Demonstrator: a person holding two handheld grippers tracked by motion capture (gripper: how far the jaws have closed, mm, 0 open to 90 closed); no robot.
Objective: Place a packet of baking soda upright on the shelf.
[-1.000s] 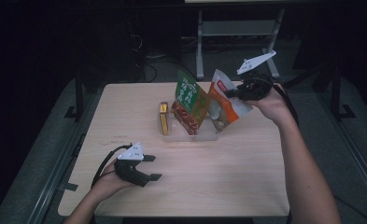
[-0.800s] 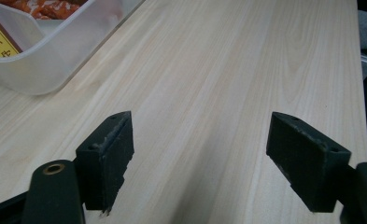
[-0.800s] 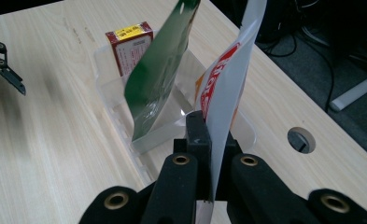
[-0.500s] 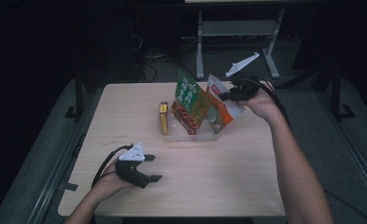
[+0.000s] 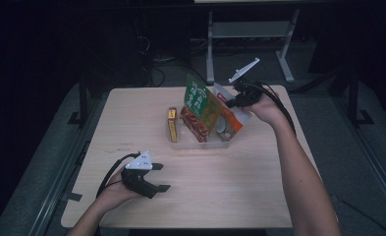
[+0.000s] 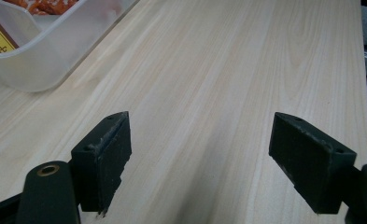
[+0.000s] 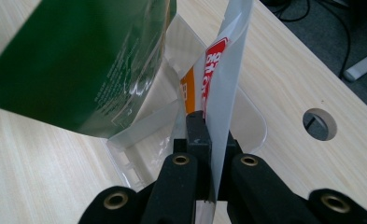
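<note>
White-and-orange plastic snack pouch (image 7: 225, 70) pinched edge-on between pressed-together right gripper (image 7: 212, 140) jaws, green pouch (image 7: 85, 60) just left; left gripper (image 6: 200, 158) spread, empty.

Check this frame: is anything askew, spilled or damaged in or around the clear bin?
Nothing is spilled or damaged. The green packet leans instead of standing upright in the clear bin, and the white-and-orange pouch tilts, pinched by the right hand-held gripper.

Pale wood table (image 5: 259, 196), round cable hole (image 7: 319, 124) near one edge. Yellow box (image 5: 172, 125) upright at bin's left end. Grey metal stand (image 5: 249, 30) and cables (image 5: 156, 69) on dark floor behind.
</note>
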